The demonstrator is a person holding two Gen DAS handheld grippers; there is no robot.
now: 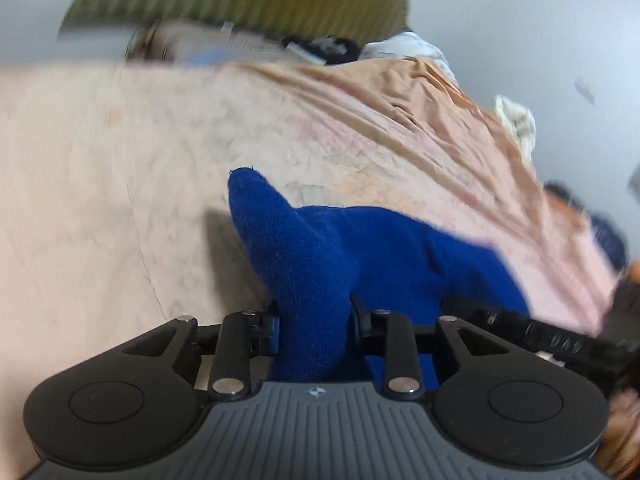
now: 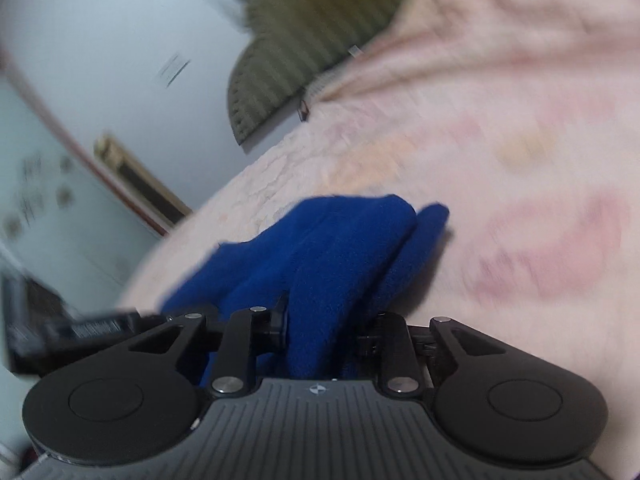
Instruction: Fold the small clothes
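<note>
Slippage looks the likeliest trouble: both the left claw (image 1: 314, 324) and the right claw (image 2: 328, 320) are clenched on the blue knit garment (image 1: 340, 256), bunched just ahead of their fingers above the pink bedspread (image 1: 120, 160), so uneven pulling could undo the fold.

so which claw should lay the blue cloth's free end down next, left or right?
Left, probably. Both claws are shut on the blue cloth, but the left claw has a loose pointed end sticking up ahead of it; the right claw holds a bunched, doubled part.
</note>
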